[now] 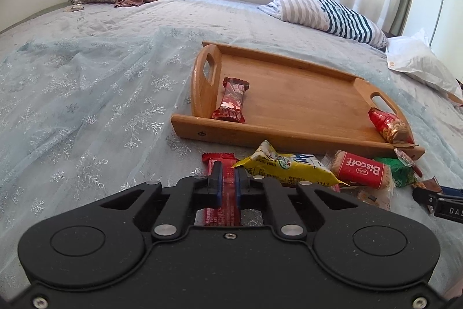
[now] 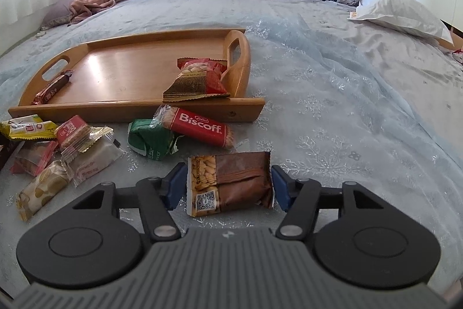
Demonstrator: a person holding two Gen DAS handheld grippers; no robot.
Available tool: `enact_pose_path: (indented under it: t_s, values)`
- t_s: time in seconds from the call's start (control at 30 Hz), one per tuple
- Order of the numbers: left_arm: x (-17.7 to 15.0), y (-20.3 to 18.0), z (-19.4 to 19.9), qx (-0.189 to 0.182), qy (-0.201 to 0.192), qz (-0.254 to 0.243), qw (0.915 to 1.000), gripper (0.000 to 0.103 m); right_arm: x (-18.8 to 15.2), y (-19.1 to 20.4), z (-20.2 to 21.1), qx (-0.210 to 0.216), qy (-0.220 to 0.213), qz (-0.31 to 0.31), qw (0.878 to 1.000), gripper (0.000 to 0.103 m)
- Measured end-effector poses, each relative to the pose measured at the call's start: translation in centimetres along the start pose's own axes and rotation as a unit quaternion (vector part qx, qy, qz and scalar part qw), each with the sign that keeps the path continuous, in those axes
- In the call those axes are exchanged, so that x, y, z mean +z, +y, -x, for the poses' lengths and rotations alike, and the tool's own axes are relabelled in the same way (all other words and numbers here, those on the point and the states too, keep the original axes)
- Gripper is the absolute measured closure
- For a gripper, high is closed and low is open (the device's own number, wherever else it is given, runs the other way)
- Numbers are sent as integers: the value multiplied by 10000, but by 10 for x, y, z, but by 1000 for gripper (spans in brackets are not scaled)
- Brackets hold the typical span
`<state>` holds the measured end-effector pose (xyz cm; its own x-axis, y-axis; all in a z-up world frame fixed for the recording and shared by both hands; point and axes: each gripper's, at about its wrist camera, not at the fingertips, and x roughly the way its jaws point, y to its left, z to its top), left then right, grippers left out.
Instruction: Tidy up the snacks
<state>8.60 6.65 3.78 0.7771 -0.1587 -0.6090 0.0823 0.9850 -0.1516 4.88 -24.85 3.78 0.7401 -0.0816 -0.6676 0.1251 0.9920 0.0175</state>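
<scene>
A bed with a snowflake-patterned coverlet (image 1: 86, 112) carries a wooden tray (image 1: 292, 100) and, before its near rim, a loose pile of snacks. The left gripper (image 1: 228, 184) is pinched on a red wafer bar (image 1: 224, 193), whose long axis points toward the tray. The right gripper (image 2: 228, 184) straddles, without contact, a brown peanut packet (image 2: 231, 183) lying crosswise. Judged risks: the thin bar may pivot or slip, and the yellow packet (image 1: 289, 167) overlapping it may be dragged along.

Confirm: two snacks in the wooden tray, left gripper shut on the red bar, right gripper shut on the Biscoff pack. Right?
Not quite. In the right wrist view the right gripper brackets the brown peanut pack, pads not pressing; the Biscoff pack lies untouched nearer the tray. The rest stands: two snacks in the tray, left gripper shut on the red bar.
</scene>
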Motion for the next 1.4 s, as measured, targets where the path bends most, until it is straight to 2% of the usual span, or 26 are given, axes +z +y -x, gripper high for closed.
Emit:
enact_pose_path:
  t_s: [0.17, 0.2, 0.3, 0.43, 0.47, 0.5, 0.53, 0.7, 0.77, 0.9, 1.13, 1.4]
  values:
    - [-2, -6, -1, 64, -12, -210, 9998, 89, 0, 0, 0, -13, -4, -18, 10000, 39]
    - [-2, -6, -1, 95, -8, -206, 9997, 84, 0, -1, -1, -17, -4, -21, 10000, 39]
    - [-2, -5, -5, 271, 85, -175, 9994, 55, 0, -1, -1, -12, -5, -31, 10000, 39]
    - [-10, -2, -9, 301, 161, -159, 9993, 57, 1, -1, -1, -7, -1, -29, 10000, 39]
    - [-11, -2, -8, 317, 135, -162, 9993, 61, 1, -1, -1, -12, -1, -21, 10000, 39]
    - [-11, -2, -8, 324, 119, -159, 9993, 77, 1, -1, -1, -14, -1, -15, 10000, 39]
    - [-11, 0, -8, 281, 113, -107, 9995, 80, 0, -1, -1, -17, 0, -2, 10000, 39]
    - [-9, 6, -5, 233, 64, 149, 9996, 80, 0, -2, 0, 3, -17, -18, 10000, 42]
    - [-8, 6, -2, 218, 19, 154, 9996, 80, 1, -2, 2, 8, -47, -26, 10000, 47]
    - [-7, 1, 3, 305, -102, -19, 9995, 80, 3, -5, 4, 73, -34, -51, 10000, 49]
    - [-3, 2, 13, 200, -194, 70, 9996, 80, 5, 0, 15, 195, -160, -14, 9997, 49]
    - [5, 6, 27, 297, -447, -10, 9986, 80, 15, -9, 31, 59, -462, -258, 9986, 49]
